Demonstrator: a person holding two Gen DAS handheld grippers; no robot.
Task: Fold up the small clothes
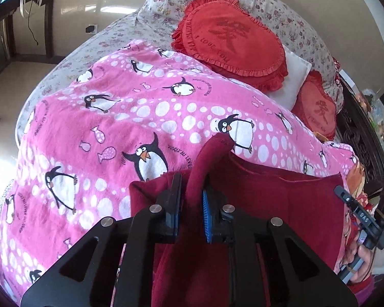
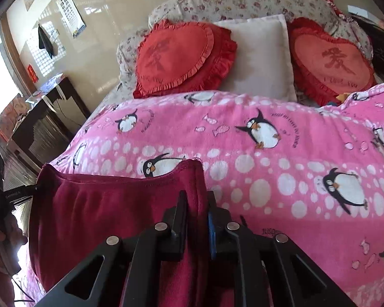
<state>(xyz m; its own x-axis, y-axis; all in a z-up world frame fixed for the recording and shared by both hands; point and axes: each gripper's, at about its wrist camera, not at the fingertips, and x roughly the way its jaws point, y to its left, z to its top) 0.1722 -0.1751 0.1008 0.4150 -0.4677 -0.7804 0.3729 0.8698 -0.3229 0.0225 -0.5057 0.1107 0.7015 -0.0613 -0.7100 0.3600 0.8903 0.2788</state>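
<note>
Mid-fold, lift stage: I hold the dark red garment [image 2: 110,204] stretched above the pink blanket [image 2: 281,158], left hand-held gripper [image 1: 192,204] and right hand-held gripper [image 2: 197,215] each clamped on an upper corner. Next, I judge: lower evenly, lay flat w/o slack.

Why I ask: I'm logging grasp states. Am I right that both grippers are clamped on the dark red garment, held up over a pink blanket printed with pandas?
Nearly. The left gripper and right gripper do each clamp the dark red garment over the pink blanket, but the right wrist view shows its print is penguins, not pandas.
</note>
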